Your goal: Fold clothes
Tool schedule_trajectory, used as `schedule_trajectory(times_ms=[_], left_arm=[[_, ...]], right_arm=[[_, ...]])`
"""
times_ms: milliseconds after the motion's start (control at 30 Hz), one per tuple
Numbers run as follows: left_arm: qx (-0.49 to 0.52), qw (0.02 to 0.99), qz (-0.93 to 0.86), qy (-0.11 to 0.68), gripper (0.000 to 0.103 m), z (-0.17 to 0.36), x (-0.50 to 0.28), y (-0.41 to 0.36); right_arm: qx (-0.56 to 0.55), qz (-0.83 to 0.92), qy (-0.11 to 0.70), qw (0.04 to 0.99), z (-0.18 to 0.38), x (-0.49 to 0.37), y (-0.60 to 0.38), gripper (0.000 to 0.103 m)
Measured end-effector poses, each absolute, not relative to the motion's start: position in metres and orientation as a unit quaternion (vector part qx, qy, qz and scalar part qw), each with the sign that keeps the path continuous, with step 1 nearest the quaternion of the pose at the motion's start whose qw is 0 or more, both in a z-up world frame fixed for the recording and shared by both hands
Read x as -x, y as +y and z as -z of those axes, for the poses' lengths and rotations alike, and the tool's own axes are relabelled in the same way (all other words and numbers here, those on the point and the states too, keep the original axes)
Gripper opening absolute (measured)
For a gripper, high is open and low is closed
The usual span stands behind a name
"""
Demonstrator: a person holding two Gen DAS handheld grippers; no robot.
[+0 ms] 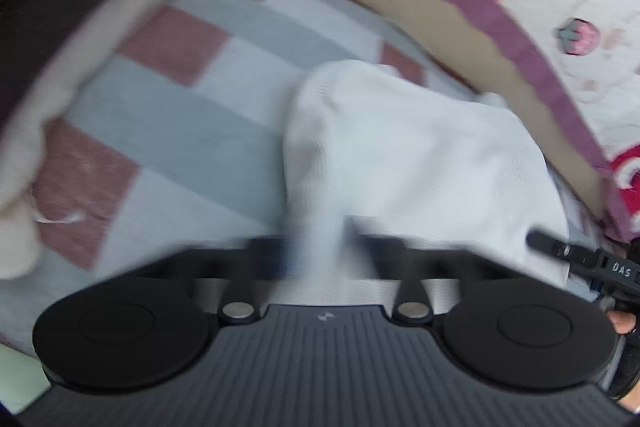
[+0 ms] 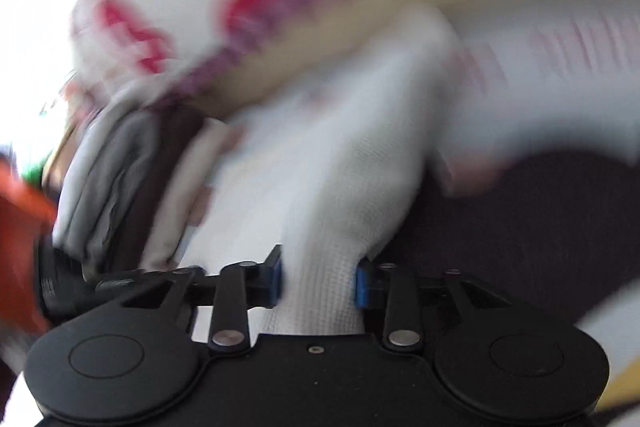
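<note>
Above the checked blanket (image 1: 168,107), both grippers, left (image 1: 320,247) and right (image 2: 319,277), pinched the white garment (image 1: 400,147), seemingly to fold it.

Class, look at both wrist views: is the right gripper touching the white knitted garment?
Touching. The right wrist view shows the white knitted garment pinched between the blue pads of the right gripper, with no gap on either side.
</note>
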State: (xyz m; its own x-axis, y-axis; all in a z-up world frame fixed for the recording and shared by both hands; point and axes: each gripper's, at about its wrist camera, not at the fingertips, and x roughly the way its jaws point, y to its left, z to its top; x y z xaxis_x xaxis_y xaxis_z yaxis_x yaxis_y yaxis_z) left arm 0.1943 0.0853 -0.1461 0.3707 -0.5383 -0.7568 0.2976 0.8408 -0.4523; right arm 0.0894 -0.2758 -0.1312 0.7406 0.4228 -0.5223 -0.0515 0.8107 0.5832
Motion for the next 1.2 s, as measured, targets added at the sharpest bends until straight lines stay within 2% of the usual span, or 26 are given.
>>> schedule_trajectory(times_ms=[133, 233, 267, 333, 400, 533, 633, 667, 700, 733, 800, 900, 933, 1000, 1100, 1200], left_arm=[[0.087, 0.825, 0.292, 0.476, 0.009, 0.141, -0.19, 0.065], [0.061, 0.828, 0.32, 0.457, 0.015, 0.137, -0.186, 0.05], [0.053, 0.828, 0.329, 0.45, 0.019, 0.136, -0.185, 0.045], [0.047, 0.82, 0.332, 0.464, 0.041, 0.143, -0.189, 0.039], [0.059, 0.806, 0.33, 0.488, 0.049, 0.154, -0.192, 0.038], [0.093, 0.784, 0.348, 0.506, 0.061, 0.163, -0.19, 0.042], [0.074, 0.777, 0.35, 0.518, 0.059, 0.161, -0.183, 0.035], [0.064, 0.775, 0.349, 0.522, 0.05, 0.16, -0.181, 0.032], [0.055, 0.774, 0.348, 0.526, 0.028, 0.16, -0.178, 0.03], [0.052, 0.776, 0.347, 0.525, 0.022, 0.158, -0.176, 0.028], [0.056, 0.784, 0.345, 0.513, 0.016, 0.156, -0.172, 0.029], [0.036, 0.797, 0.362, 0.481, 0.015, 0.142, -0.162, 0.023], [0.027, 0.801, 0.366, 0.472, 0.015, 0.139, -0.159, 0.019], [0.011, 0.808, 0.369, 0.459, 0.015, 0.136, -0.155, 0.011], [-0.002, 0.809, 0.365, 0.46, 0.018, 0.136, -0.153, 0.006], [-0.005, 0.8, 0.354, 0.484, 0.026, 0.142, -0.156, 0.006]], right_arm=[[-0.191, -0.065, 0.29, 0.935, 0.099, -0.056, -0.267, 0.034], [-0.158, -0.02, 0.336, 0.928, 0.11, -0.053, -0.286, 0.035], [-0.168, -0.015, 0.352, 0.921, 0.118, -0.054, -0.296, 0.035], [-0.201, -0.007, 0.364, 0.909, 0.131, -0.053, -0.313, 0.037], [-0.232, -0.002, 0.357, 0.905, 0.138, -0.048, -0.321, 0.037], [-0.21, 0.001, 0.362, 0.908, 0.138, -0.048, -0.317, 0.041], [-0.234, -0.005, 0.365, 0.901, 0.14, -0.051, -0.323, 0.042], [-0.246, -0.008, 0.365, 0.898, 0.142, -0.053, -0.325, 0.044], [-0.26, -0.009, 0.363, 0.895, 0.144, -0.054, -0.327, 0.049], [-0.274, -0.011, 0.361, 0.891, 0.147, -0.054, -0.328, 0.052], [-0.308, -0.016, 0.359, 0.881, 0.152, -0.055, -0.334, 0.054], [-0.351, -0.027, 0.352, 0.867, 0.156, -0.052, -0.345, 0.054], [-0.351, -0.031, 0.346, 0.87, 0.155, -0.052, -0.345, 0.046], [-0.307, -0.044, 0.336, 0.889, 0.144, -0.052, -0.338, 0.038], [-0.237, -0.047, 0.328, 0.913, 0.13, -0.05, -0.322, 0.037], [-0.219, -0.035, 0.336, 0.916, 0.128, -0.051, -0.315, 0.038]])
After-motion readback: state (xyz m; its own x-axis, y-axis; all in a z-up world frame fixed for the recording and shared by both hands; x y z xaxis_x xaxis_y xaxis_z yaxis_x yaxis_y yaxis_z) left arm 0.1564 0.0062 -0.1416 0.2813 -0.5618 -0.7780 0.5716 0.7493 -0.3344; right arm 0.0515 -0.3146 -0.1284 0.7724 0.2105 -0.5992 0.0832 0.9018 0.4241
